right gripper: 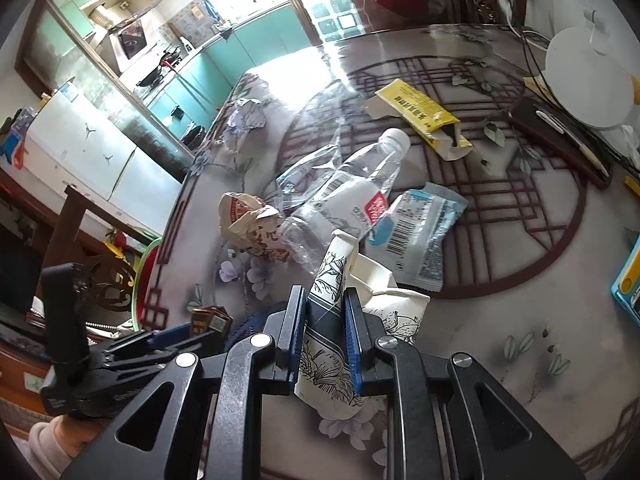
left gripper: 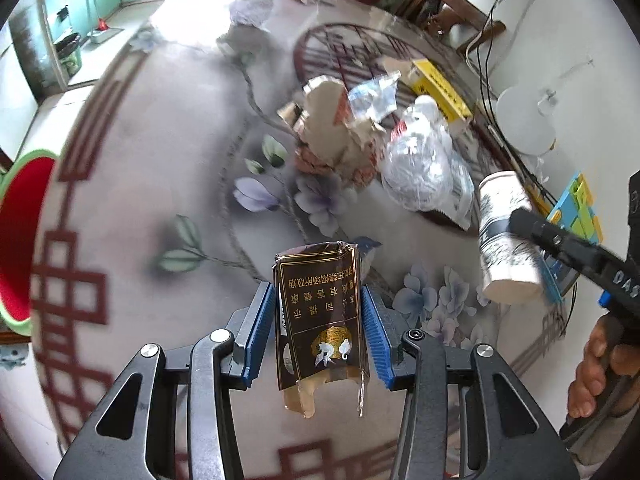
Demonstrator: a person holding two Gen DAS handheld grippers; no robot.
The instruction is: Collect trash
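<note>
1. Red bin point(left gripper: 18, 240), at the left table point(left gripper: 132, 208) edge: one, rim green.
2. Left gripper point(left gripper: 318, 332): blue fingers point(left gripper: 256, 332) partly apart, clamped on one dark cigarette pack point(left gripper: 320, 320), which stands upright between them, long axis along the fingers, torn end toward the camera.
3. Loose trash on the table, centre: one crumpled paper wrapper point(right gripper: 248, 220), one clear plastic bottle point(right gripper: 348, 196) lying on its side with its white cap pointing away, one blue-white sachet point(right gripper: 420, 232), one yellow carton point(right gripper: 424, 116) lying flat.
4. Right gripper point(right gripper: 324, 328): fingers point(right gripper: 354, 332) nearly together, squeezing one crushed paper cup point(right gripper: 332, 320), long axis along the fingers.
</note>
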